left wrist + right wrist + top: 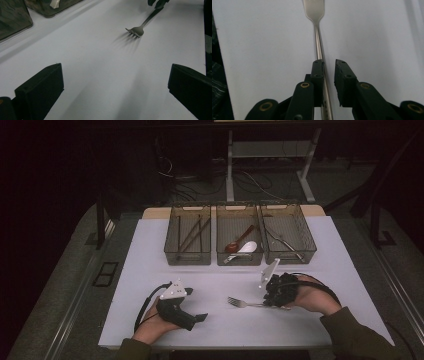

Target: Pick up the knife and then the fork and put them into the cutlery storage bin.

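My right gripper (329, 65) has its jaws slightly apart, fork (319, 47) handle lying in the gap against one pad, not clamped. Fork flat on the white table (150, 270), tines pointing toward my left gripper (200, 318). Left jaws wide apart, nothing between, resting near the front edge. Fork tines cut off in the right gripper view; the handle end is hidden under the gripper in the high view.
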The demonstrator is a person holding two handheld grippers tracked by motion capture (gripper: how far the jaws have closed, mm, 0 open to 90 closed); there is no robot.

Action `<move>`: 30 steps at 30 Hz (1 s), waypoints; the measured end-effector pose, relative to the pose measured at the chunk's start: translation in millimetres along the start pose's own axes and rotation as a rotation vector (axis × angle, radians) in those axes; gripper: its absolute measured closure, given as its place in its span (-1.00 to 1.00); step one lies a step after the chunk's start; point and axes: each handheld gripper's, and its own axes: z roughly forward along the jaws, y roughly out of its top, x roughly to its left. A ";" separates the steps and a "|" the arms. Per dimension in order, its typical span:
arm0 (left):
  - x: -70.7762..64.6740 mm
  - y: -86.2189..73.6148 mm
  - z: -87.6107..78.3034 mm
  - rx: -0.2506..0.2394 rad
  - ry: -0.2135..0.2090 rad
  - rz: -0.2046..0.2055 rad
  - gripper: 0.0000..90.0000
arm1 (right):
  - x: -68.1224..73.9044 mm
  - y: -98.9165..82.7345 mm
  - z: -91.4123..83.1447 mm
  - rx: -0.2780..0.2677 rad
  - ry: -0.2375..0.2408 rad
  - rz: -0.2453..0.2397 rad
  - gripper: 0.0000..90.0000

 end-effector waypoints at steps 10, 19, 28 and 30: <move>-0.3 0.0 0.7 0.002 -0.005 0.002 -1.00 | 1.4 25.5 16.0 0.107 0.027 -0.085 0.71; -1.0 0.1 1.0 0.004 -0.007 0.002 -1.00 | 0.8 33.7 25.6 0.163 0.041 -0.107 0.84; -0.7 0.4 0.9 0.001 -0.006 0.003 -1.00 | -1.1 31.2 23.9 0.147 0.056 -0.091 0.87; 0.3 0.4 0.7 0.000 -0.004 0.002 -1.00 | -3.6 28.6 21.5 0.123 0.061 -0.082 0.87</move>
